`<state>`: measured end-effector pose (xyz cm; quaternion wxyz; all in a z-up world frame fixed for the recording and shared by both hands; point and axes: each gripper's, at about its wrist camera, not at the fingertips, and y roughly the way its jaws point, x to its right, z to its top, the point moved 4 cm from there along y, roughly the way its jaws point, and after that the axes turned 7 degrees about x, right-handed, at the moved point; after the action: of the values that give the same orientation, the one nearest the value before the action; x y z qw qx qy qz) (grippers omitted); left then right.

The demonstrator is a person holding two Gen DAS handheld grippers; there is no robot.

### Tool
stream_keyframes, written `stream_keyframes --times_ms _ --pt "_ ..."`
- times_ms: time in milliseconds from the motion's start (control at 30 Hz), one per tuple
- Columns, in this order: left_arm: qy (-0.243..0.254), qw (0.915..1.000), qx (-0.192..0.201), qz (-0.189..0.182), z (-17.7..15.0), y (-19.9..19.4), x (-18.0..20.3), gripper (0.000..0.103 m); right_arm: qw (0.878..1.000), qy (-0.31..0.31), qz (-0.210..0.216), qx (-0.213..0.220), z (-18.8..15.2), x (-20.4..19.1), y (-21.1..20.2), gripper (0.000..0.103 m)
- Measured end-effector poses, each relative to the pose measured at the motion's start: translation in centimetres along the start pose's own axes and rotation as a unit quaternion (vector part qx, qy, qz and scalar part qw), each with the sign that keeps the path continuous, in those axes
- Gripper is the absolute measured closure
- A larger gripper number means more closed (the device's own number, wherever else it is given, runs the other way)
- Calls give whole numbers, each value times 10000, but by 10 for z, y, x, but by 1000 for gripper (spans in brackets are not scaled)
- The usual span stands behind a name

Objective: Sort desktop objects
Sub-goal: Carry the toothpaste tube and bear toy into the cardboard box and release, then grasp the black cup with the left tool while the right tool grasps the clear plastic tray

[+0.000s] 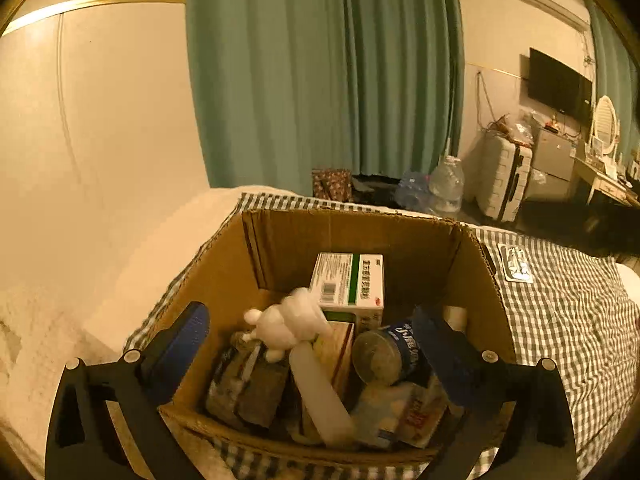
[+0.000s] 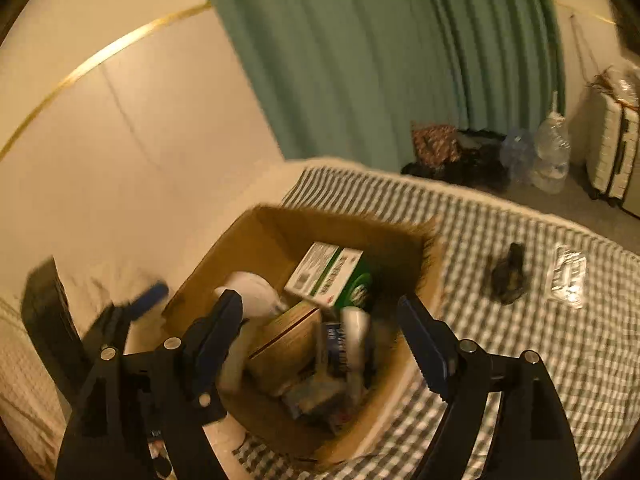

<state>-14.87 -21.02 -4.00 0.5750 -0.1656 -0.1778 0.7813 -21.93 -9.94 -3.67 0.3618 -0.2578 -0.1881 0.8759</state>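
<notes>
An open cardboard box (image 1: 360, 232) stands on a checked cloth (image 1: 568, 312) and holds several items: a green-and-white medicine box (image 1: 348, 280), a white plush toy (image 1: 288, 320), a white bottle (image 1: 320, 392), a blue-labelled can (image 1: 384, 354) and packets. My left gripper (image 1: 312, 332) is open and empty, just above the box. My right gripper (image 2: 320, 316) is open and empty over the same box (image 2: 352, 224). The medicine box (image 2: 326, 272) shows there too. A dark small object (image 2: 510, 274) and a clear blister pack (image 2: 568, 276) lie on the cloth right of the box.
A blister pack (image 1: 516, 264) lies on the cloth beside the box. A pale wall panel (image 1: 100, 140) stands at left, a green curtain (image 1: 320, 80) behind. On the floor beyond are water bottles (image 1: 446, 184) and a white suitcase (image 1: 504, 180). The left gripper's blue finger (image 2: 148, 296) shows in the right view.
</notes>
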Motion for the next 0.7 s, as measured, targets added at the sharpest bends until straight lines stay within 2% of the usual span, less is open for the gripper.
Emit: stream_keyframes --times_ms 167,367,567,700 --pt "-172 9998 16 -93 5 -32 20 0 9988 239 -166 381 7 25 -60 22" --pt "-57 9987 48 -495 13 -78 73 0 9923 1 -1012 720 0 54 -143 22" --pt "210 9955 336 -859 32 -133 126 0 9865 190 -1218 1079 -4 69 -223 18" --pt "234 9939 442 -981 43 -158 148 0 9809 -47 -1332 1416 -6 66 -274 17"
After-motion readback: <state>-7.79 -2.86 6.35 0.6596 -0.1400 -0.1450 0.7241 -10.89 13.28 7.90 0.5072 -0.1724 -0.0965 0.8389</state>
